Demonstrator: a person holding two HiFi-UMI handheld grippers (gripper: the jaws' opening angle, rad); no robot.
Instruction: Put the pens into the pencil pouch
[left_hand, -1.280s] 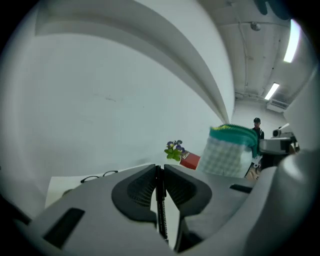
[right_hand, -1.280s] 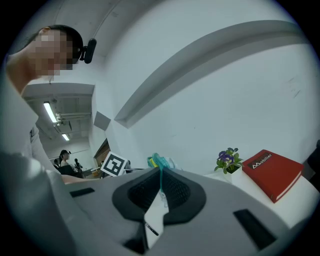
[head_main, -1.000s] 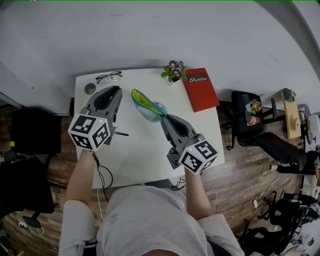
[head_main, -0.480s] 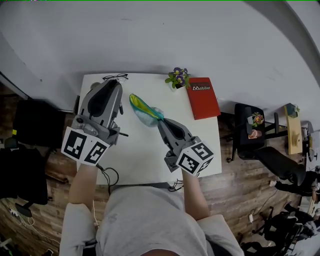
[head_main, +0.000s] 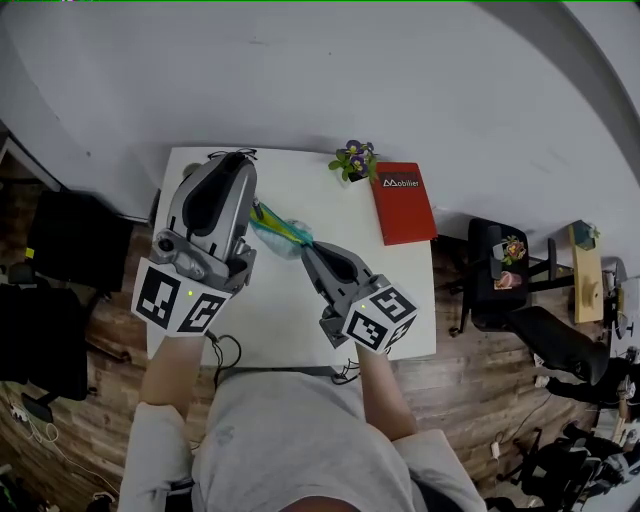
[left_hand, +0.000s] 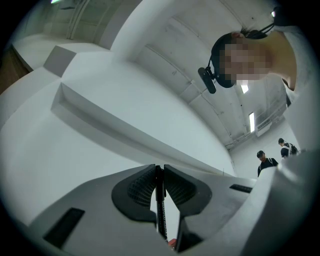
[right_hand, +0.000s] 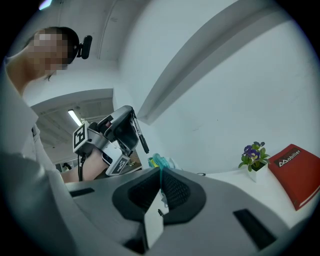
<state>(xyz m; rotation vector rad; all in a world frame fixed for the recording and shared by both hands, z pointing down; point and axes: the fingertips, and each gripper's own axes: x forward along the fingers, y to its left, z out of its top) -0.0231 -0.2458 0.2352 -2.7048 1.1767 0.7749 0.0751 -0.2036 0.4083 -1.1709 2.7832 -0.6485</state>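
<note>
My left claw (left_hand: 159, 174) is clamped on a black pen (left_hand: 160, 200). In the left gripper view the ribbed pads press on it from both sides, and the pen runs straight down the gap, with a bit of red at its lower end. That view looks up at bare white wall and ceiling, with two small people (left_hand: 265, 161) at the right edge.

In the right gripper view, the left claw hangs raised at left of centre. The pen (right_hand: 141, 136) sticks out of it and slants down to the right. Its tip is close above the pencil pouch (right_hand: 161, 161), and I cannot tell whether they touch.

My right claw (right_hand: 160, 176) is closed on the near edge of the pouch. Teal fabric is pinched between the pads, and a white tag (right_hand: 154, 220) hangs below them.

In the head view the pouch (head_main: 278, 226), green, yellow and teal, lies near the middle of the white surface (head_main: 300, 315). It sits between the two claws, with the right one at its lower right end.

At the upper right of the surface a small potted plant with purple flowers (head_main: 353, 160) stands just left of a red book (head_main: 403, 202). A pair of glasses (head_main: 228, 154) peeks out at the top edge, behind the left claw's tip.
</note>
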